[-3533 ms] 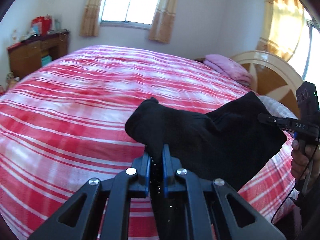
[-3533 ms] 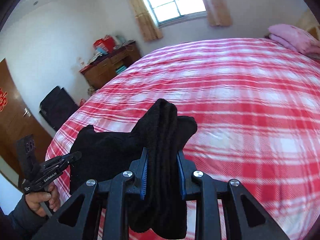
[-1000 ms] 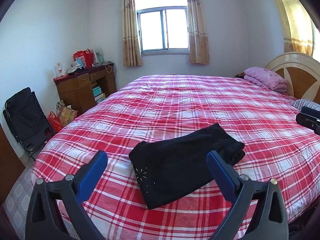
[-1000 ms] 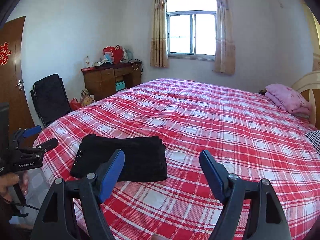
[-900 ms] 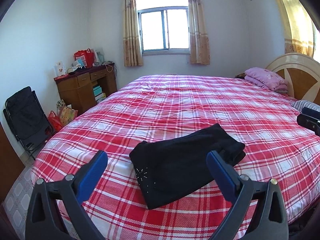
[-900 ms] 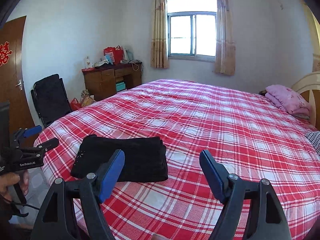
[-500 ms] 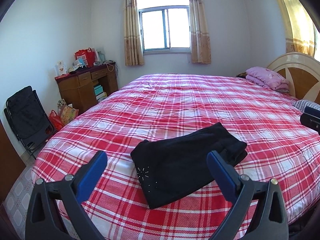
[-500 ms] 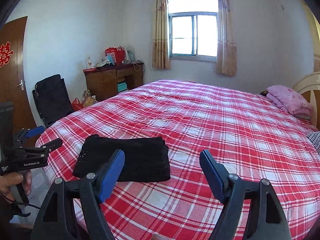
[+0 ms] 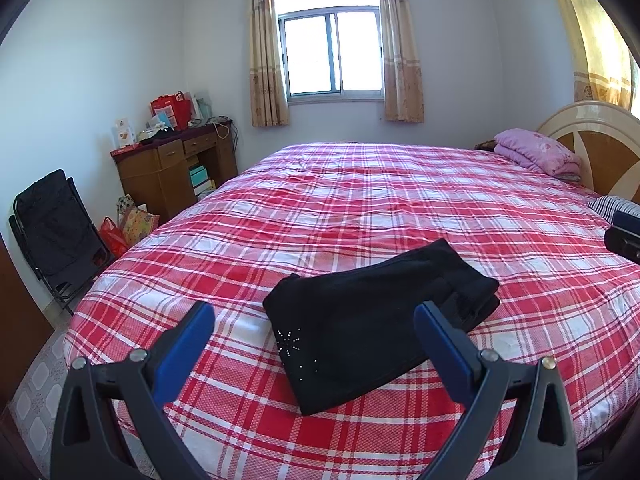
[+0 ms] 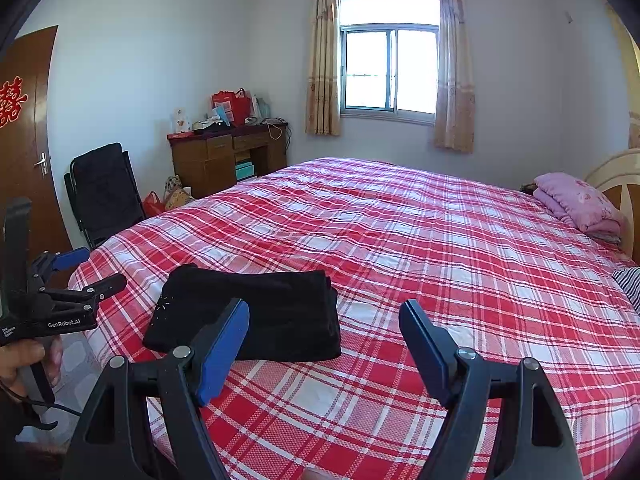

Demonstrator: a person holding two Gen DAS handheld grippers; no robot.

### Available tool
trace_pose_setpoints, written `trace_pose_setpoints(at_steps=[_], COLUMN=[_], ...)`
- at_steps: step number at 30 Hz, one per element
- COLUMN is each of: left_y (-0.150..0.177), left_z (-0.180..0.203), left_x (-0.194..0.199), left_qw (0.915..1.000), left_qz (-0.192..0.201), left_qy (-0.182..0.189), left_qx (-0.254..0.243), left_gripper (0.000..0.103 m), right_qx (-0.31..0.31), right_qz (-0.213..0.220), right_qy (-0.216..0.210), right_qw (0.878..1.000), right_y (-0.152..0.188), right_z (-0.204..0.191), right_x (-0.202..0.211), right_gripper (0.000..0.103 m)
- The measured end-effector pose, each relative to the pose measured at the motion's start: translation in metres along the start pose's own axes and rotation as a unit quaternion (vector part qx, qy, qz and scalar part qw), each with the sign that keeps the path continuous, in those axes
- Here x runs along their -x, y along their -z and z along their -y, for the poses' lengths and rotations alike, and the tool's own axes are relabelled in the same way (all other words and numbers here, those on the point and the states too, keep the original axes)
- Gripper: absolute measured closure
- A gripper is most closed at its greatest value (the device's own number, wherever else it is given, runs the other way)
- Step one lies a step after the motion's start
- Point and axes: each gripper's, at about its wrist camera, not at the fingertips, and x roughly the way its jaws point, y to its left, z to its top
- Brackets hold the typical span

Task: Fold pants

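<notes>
While nothing's in either tool right now, the job looks all but done. Bed [image 9: 360, 200], red plaid cover, fills most of both views; the pants [image 9: 376, 312] sit on it near the foot-side edge, a compact black bundle, several layers thick by the look of the stacked edges at one end.

From the left gripper [image 9: 314, 344] the pants lie straight ahead, just beyond and between the blue pads, w/ the right-hand pad overlapping the bundle's thick end in view. From the right gripper [image 10: 324, 344] they're ahead and off to the left, partly behind its left pad. Both grippers are spread wide, holding nothing, and both hang clear above the cover, not touching cloth as far as I can tell.

Done, I'd judge: legs laid together and doubled over into a neat rectangle. Left, maybe: a pat to flatten it or squaring the edges; otherwise nothing obvious. Can't say whether another fold was intended.

Orientation: long axis runs roughly across the left gripper's line of sight, tilted, so the near-left corner comes toward it and the far end angles away to the right. The end w/ the small sparkly studs [image 9: 294, 350] is nearer the left gripper; the thick stacked end [image 9: 472, 296] points toward the headboard side. In the right view the same axis runs left-right, studs at far left, by the left gripper [image 10: 86, 270].
</notes>
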Motion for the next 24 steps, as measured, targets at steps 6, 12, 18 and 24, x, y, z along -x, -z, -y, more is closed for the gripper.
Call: trace_pose_setpoints(at_steps=[6,12,18,24], left_y=[-0.001,-0.003,-0.002,0.002], left_z=[0.0,0.001,0.0,-0.002], left_x=[0.001,0.005,0.001,-0.001], left_qw=[1.0,0.9999,0.9998,0.9999], left_qz=[0.002,0.011,0.002,-0.001], left_qy=[-0.008,-0.011,-0.014,-0.01], left_qx=[0.001,0.004,0.01,0.011], left_gripper=[0.001,0.0,0.0,0.0], right_qx=[0.004,0.014,0.025,0.034], right_qz=[0.007,0.009,0.009,0.004], right_qy=[0.0,0.003,0.007,0.008], right_qw=[1.0,1.0,1.0,0.999], right_y=[0.0,0.0,0.002,0.005], right_z=[-0.002,-0.005,-0.01,-0.014], right_x=[0.002,0.002,0.0,-0.003], right_gripper=[0.024,0.024,0.024,0.024])
